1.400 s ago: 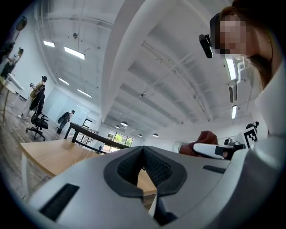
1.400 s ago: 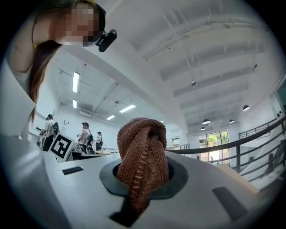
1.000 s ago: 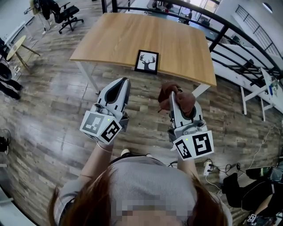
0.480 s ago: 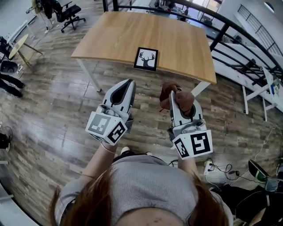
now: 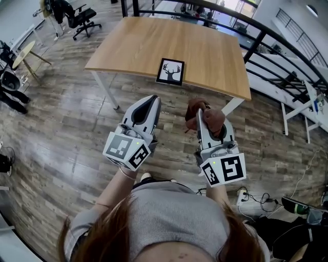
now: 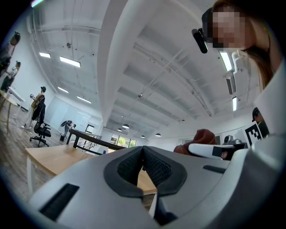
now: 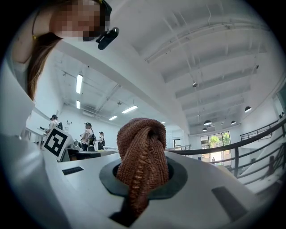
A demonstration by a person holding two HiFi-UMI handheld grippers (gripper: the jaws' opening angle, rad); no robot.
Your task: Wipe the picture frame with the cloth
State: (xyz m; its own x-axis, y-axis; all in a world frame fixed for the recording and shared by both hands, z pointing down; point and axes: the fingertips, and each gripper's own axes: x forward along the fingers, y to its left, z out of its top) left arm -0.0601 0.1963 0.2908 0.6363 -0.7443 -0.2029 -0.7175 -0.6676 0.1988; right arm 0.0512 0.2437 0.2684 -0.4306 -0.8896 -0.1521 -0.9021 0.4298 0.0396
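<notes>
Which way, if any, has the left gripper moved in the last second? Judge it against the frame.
Yes. In the head view the left gripper has shifted right, closer in line with the frame, which kept its place.

A picture frame (image 5: 170,71) lies flat on the wooden table (image 5: 133,46).

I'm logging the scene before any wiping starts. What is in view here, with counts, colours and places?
rectangular wooden table: one, light brown, ahead of the person
black picture frame with a deer silhouette: one, black and white, flat near the table's front edge
brown knitted cloth: one, reddish brown, in the right gripper
black office chair: one, black, far left beyond the table
black metal railing: one, black, behind the table at right
white power strip: one, white, on the floor at lower right
left gripper: one, white-grey, jaws together, empty
right gripper: one, white-grey, jaws shut on the cloth
</notes>
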